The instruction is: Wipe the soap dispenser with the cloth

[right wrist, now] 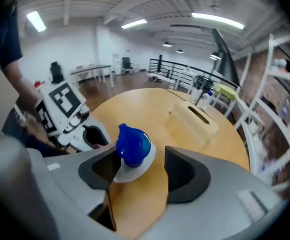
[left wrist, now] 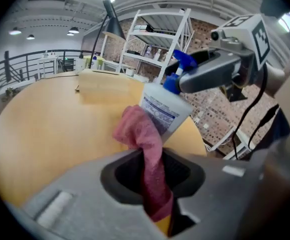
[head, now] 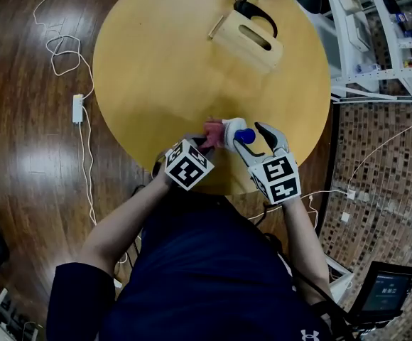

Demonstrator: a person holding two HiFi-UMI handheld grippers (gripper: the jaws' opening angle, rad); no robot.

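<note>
Soap dispenser [left wrist: 167, 109] label print unreadably blurred; its base behind the cloth [left wrist: 142, 134]

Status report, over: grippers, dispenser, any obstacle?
Left gripper shut on cloth, cloth against dispenser. Right gripper open, dispenser's blue top between jaws. Box far back, no obstacle.

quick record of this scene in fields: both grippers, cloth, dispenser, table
left gripper: shut on the cloth
right gripper: jaws apart, the dispenser's blue pump between them, a gap on one side
cloth: pink, up against the soap dispenser's label side
soap dispenser: white body, near the table's near edge
table: round, wooden; wooden box at the far side
</note>
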